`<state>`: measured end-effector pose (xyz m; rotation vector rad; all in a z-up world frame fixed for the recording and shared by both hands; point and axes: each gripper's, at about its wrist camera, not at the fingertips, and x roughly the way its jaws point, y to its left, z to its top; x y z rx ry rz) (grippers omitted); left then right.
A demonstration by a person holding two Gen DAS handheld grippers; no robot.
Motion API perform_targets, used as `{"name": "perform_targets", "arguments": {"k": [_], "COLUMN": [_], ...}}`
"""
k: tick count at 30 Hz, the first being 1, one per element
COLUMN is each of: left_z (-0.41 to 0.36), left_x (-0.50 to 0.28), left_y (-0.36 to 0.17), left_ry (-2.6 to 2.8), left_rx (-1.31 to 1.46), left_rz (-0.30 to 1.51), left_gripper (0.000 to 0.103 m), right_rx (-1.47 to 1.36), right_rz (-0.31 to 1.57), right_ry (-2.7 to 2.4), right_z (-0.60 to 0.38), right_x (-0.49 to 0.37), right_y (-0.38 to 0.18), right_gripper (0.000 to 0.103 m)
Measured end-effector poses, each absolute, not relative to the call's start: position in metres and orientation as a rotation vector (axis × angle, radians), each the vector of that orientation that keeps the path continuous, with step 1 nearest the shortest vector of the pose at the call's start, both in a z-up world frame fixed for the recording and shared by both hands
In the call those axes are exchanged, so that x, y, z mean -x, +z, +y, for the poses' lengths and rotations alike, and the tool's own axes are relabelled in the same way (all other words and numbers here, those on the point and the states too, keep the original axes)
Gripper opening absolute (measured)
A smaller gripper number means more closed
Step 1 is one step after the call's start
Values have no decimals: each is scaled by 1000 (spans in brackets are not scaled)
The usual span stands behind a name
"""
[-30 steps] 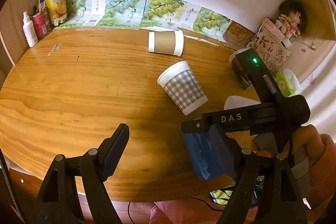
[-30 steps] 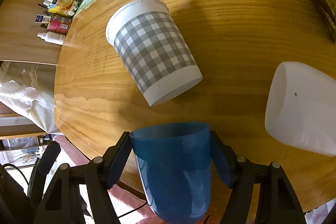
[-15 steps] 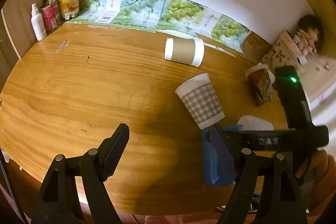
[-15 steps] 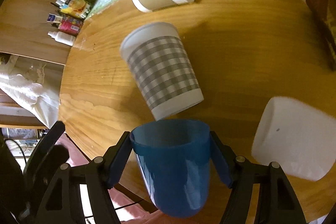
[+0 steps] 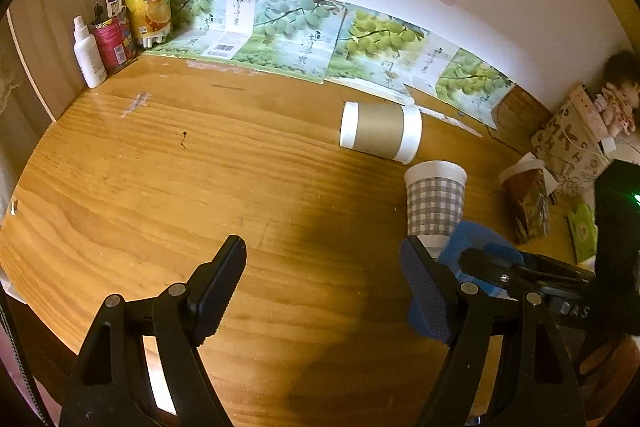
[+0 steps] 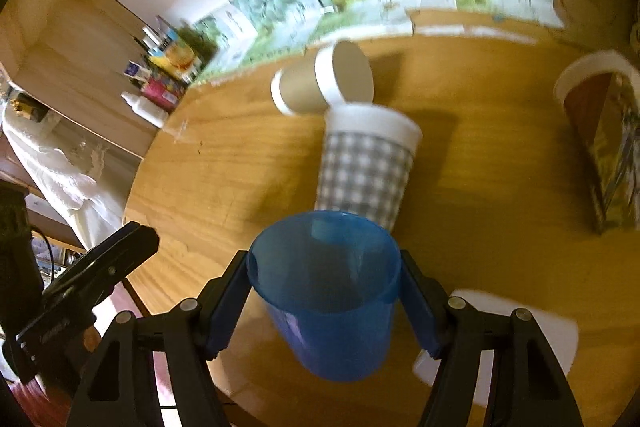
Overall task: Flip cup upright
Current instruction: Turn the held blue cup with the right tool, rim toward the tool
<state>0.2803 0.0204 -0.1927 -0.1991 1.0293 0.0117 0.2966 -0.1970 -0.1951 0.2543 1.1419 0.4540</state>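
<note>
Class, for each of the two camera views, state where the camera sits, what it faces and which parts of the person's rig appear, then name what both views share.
Left wrist: sits on the left claw, open and empty, facing down across the wooden table; the right claw shows at right.
Right wrist: sits on the right claw, shut on the blue cup; the left claw shows at left.
Shared: checked cup, brown-sleeved cup.

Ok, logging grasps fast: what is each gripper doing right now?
Left gripper: open, nothing between its fingers.
Right gripper: shut on the blue cup, held above the table.
</note>
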Motion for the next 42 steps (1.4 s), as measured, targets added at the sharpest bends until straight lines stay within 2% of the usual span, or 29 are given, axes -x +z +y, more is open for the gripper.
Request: {"name": "perform_targets", "arguments": {"k": [19,42], "left_z": [27,39], "left_x": [-272,-245], "left_y": [-180,-176], "left_ry": [105,95], "left_rx": [190,198], "left_rz": [987,940], "left_gripper": [82,82], "right_rx": [-147,-103], "right_rz": [691,657], "right_ry": [610,657], "right_z": [-177,-156], "right_x": [-249,-228], "right_y": [-183,-208], "right_gripper": [70,70]}}
